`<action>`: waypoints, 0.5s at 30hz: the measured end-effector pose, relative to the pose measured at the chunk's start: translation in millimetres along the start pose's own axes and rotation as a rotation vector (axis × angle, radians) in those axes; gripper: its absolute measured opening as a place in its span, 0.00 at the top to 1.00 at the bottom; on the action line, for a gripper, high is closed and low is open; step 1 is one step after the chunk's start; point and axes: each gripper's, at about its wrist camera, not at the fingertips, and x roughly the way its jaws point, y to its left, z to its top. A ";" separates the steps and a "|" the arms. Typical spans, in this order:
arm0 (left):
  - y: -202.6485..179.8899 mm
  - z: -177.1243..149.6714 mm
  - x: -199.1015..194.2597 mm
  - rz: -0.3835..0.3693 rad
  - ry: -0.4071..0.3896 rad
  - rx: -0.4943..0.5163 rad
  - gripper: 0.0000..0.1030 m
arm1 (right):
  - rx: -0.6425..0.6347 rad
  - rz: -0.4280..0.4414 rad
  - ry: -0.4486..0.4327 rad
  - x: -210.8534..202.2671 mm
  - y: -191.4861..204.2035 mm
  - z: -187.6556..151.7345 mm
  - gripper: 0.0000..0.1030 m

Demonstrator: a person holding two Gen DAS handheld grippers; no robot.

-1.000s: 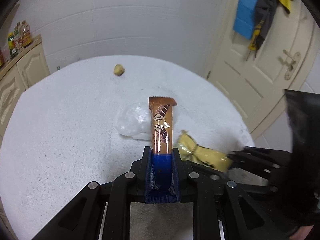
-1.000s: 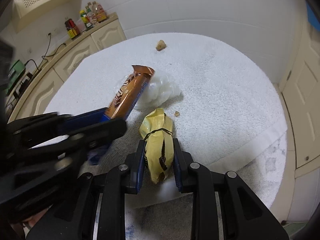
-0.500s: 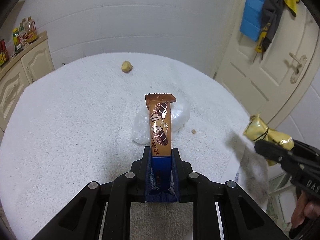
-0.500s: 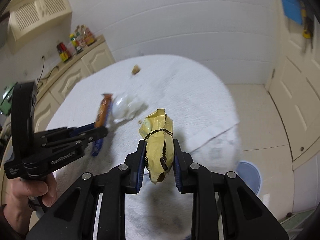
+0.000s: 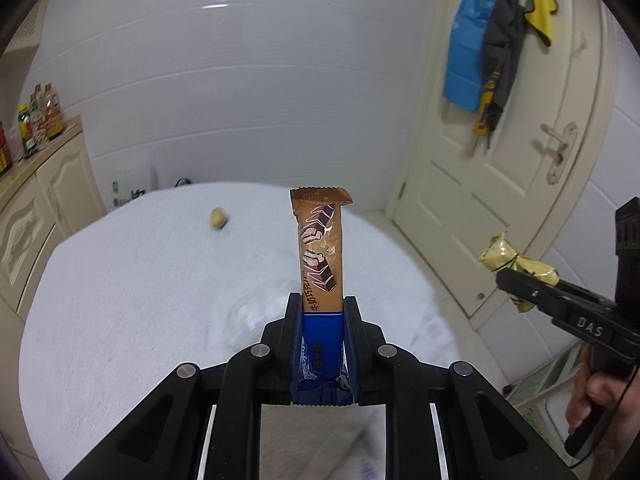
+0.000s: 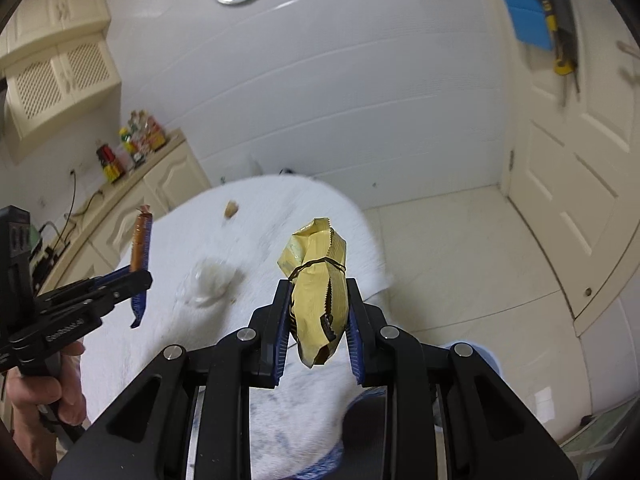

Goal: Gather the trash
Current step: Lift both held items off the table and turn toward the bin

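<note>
Both wrappers have risen off the tabletop (image 5: 120, 320): my left hand-held gripper (image 5: 322, 308) clamps the brown bar wrapper (image 5: 320, 248), pointing to 12 o'clock; my right hand-held gripper (image 6: 318, 292) clamps the yellow wrapper (image 6: 318, 280).

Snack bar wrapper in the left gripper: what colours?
Brown upper part, blue lower end on the snack bar wrapper; clearest in the left wrist view.
</note>
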 end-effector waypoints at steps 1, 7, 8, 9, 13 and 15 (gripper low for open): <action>-8.0 2.9 -2.5 -0.011 -0.008 0.009 0.85 | 0.004 -0.013 -0.017 -7.6 -5.8 3.3 0.76; -62.9 19.1 0.4 -0.095 -0.025 0.082 0.85 | 0.038 -0.078 -0.084 -40.5 -38.6 14.3 0.76; -75.1 21.6 3.3 -0.114 -0.023 0.098 0.85 | 0.046 -0.090 -0.093 -44.9 -45.0 15.4 0.76; -82.9 24.5 6.3 -0.131 -0.017 0.108 0.85 | 0.054 -0.102 -0.100 -49.6 -51.2 15.7 0.76; -121.6 28.4 27.6 -0.196 0.027 0.152 0.85 | 0.093 -0.153 -0.111 -59.5 -80.5 14.9 0.76; -140.5 26.5 44.1 -0.230 0.072 0.165 0.85 | 0.117 -0.176 -0.105 -60.7 -96.6 12.1 0.76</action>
